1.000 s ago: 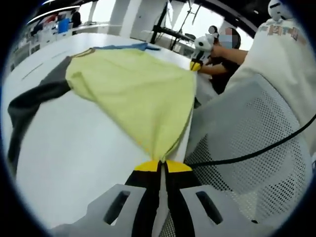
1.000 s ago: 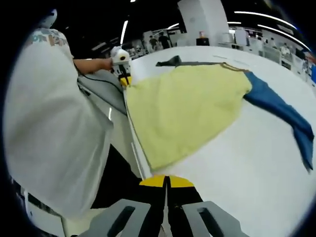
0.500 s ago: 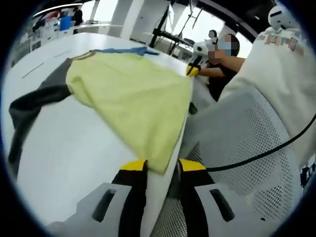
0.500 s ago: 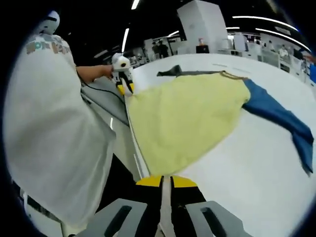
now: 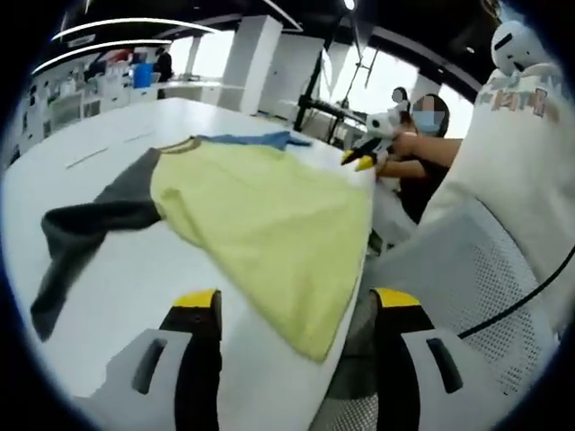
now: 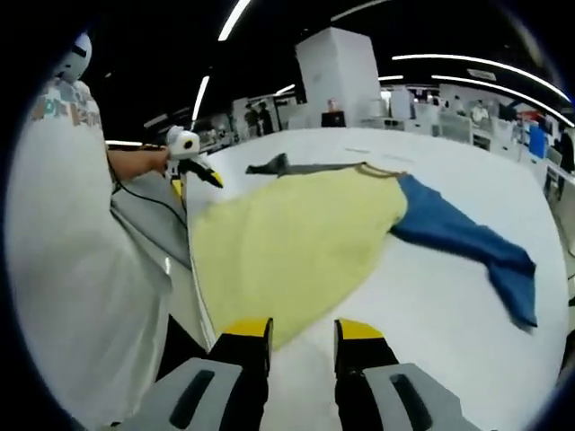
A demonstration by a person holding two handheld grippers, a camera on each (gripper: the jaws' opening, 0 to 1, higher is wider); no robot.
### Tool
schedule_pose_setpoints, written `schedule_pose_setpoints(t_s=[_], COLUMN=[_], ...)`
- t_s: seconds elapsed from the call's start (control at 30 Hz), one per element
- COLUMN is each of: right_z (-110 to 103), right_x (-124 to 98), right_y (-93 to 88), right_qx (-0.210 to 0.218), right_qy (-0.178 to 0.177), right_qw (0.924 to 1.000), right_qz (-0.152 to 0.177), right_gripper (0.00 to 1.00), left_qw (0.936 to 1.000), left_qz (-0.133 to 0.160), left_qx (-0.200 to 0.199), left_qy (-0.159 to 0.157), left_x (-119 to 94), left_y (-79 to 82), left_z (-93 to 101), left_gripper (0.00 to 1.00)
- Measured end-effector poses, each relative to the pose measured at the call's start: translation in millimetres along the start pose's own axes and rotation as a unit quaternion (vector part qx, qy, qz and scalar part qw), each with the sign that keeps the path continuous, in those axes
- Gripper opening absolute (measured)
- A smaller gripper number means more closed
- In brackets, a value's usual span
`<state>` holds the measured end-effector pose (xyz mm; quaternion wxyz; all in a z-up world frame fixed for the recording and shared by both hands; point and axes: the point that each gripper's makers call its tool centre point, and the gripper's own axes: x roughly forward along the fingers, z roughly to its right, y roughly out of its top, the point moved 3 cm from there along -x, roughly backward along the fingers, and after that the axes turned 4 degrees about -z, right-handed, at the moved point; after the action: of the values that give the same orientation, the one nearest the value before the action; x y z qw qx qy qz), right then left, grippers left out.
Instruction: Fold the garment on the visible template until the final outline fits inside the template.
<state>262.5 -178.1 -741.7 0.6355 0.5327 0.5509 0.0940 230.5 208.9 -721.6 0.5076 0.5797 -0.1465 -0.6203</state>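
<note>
A yellow garment (image 5: pixel 269 224) with one grey sleeve (image 5: pixel 90 229) and one blue sleeve (image 5: pixel 260 140) lies spread flat on the white table (image 5: pixel 135 287). My left gripper (image 5: pixel 296 305) stands wide open just behind the hem corner, holding nothing. In the right gripper view the same yellow garment (image 6: pixel 287 242) lies with its blue sleeve (image 6: pixel 467 247) to the right and its grey sleeve (image 6: pixel 283 165) far off. My right gripper (image 6: pixel 303 330) is open at the other hem corner, with no cloth between its fingers. Each view also catches the other gripper, hand-held, at the table edge.
The table edge runs along the garment's hem. A person in a white shirt (image 6: pixel 72 251) stands close beside it, with a grey mesh chair (image 5: pixel 467 269) and a black cable (image 5: pixel 521 296). Bare white tabletop (image 6: pixel 449 341) lies around the sleeves.
Both grippers were shut on the hem corners and have opened, the left first, then the right. The hem dropped onto the table, and both grippers pulled back slightly.
</note>
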Motion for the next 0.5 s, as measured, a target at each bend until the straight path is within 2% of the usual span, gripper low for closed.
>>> schedule_pose_setpoints(t_s=[0.1,0.23,0.5], right_z=[10.6,21.0,41.3], right_x=[-1.7,-3.5,-7.2], right_y=[1.4,5.6,8.8], right_qx=[0.004,0.015,0.034], right_qy=[-0.030,-0.061,-0.120], right_qw=[0.9995,0.9978,0.9916], right_qz=[0.003,0.018,0.035], right_gripper=[0.28,0.32,0.35], left_qw=[0.9998,0.9982,0.9964], left_qz=[0.013,0.044,0.056], left_qx=[0.008,0.021,0.036], left_qy=[0.009,0.034,0.054], left_x=[1.5,2.1,1.6], left_y=[7.1,19.9,28.1], left_z=[-2.3,-8.3,-11.7], left_gripper=[0.70,0.82,0.85])
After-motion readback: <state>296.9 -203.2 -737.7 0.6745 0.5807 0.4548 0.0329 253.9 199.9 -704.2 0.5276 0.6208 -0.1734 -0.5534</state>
